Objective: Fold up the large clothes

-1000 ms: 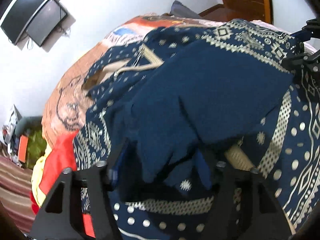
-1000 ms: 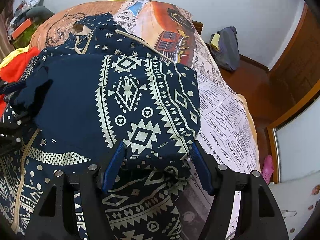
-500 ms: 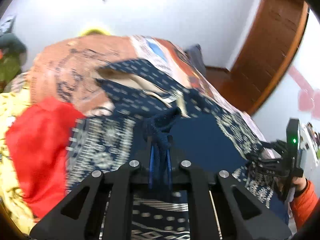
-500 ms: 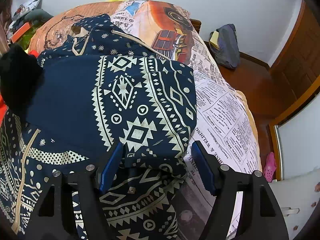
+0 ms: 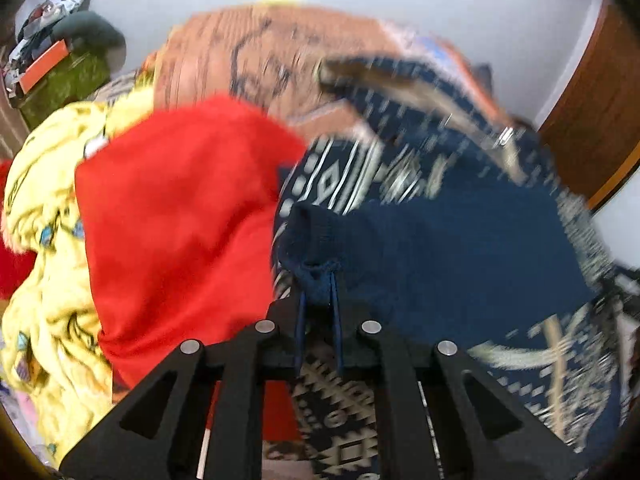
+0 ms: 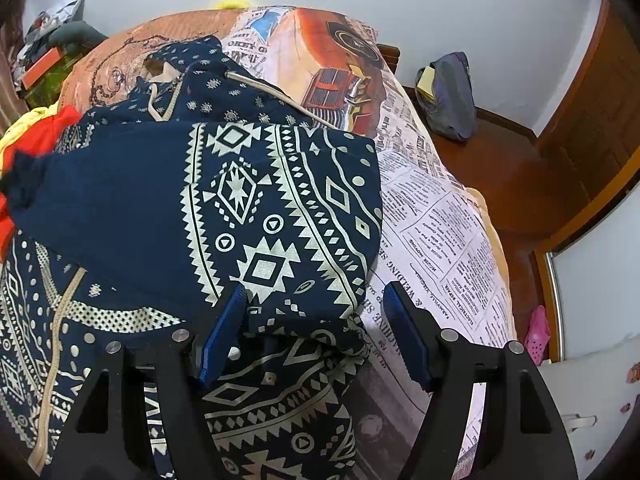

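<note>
Matt navy knit hoodie (image 6: 256, 208) with cream print, ribbed cuff (image 5: 316, 236), soft red fleece (image 5: 180, 216), printed cotton bedsheet (image 6: 436, 232), glossy wooden door (image 6: 600, 120), matt black plastic tongs (image 6: 316, 336).

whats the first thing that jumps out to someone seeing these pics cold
The navy hoodie with cream geometric print fills the bed's middle, one sleeve folded across its body. The left gripper is shut on that sleeve's plain navy cuff, beside a bright red garment lying on yellow cloth. The right gripper hangs open over the hoodie's edge.

Newspaper-print bedspread (image 6: 436, 220), grey bag (image 6: 448, 96) on wooden floor (image 6: 508, 168), pink slipper (image 6: 538, 334) beside bed.
</note>
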A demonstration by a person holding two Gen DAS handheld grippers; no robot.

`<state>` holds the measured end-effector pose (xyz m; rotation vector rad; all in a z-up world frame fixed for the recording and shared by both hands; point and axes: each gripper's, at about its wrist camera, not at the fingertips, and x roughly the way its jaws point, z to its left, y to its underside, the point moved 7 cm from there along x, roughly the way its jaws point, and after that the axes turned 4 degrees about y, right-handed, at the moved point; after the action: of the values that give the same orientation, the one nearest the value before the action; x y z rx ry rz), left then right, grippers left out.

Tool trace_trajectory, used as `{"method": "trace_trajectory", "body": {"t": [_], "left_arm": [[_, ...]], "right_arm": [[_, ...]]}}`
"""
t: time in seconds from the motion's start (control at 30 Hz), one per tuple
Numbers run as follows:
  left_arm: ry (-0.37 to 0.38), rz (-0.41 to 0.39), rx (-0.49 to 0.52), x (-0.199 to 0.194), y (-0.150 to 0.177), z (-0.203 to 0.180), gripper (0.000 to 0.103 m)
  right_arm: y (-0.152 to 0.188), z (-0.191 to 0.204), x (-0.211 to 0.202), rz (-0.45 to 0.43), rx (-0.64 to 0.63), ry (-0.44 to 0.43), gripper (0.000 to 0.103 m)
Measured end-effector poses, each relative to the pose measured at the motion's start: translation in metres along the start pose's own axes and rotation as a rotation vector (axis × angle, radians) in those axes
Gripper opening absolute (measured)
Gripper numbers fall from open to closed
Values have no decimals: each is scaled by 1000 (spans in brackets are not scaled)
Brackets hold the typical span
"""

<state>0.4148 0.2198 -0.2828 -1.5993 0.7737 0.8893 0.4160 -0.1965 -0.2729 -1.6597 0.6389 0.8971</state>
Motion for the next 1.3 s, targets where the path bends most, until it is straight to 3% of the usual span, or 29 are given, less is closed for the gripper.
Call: {"method": "trace_trajectory", "body": {"t": [0.13, 0.27, 0.4, 0.57, 0.73, 0.87, 1.0, 1.1, 1.3], "left_arm": [[-43, 25, 15, 4, 14, 7, 19], [-122, 23, 111, -14, 11, 6, 35], [-134, -19, 186, -40, -4, -6, 54], [-97, -113, 249, -76, -34, -36, 66], [22, -172, 204, -89, -79, -62, 76], [58, -167, 159, -66, -114, -71, 79], [55, -106, 110, -21, -138, -71, 78], [73, -70, 63, 13, -148, -67, 78], [97, -4, -14, 67, -157, -63, 78]], "right_arm": [[-3, 3, -7, -13, -9, 4, 68], [-11, 7, -13, -25, -17, 1, 68], [-28, 15, -25, -68, -27, -10, 68], [-61, 27, -42, -143, -41, -35, 68], [-97, 42, -48, -196, -52, -65, 68], [-134, 57, -40, -229, -69, -71, 72], [-162, 73, -19, -207, -86, -97, 72], [-182, 83, 7, -163, -87, -118, 72], [-210, 102, 84, 8, 9, -222, 72]]}}
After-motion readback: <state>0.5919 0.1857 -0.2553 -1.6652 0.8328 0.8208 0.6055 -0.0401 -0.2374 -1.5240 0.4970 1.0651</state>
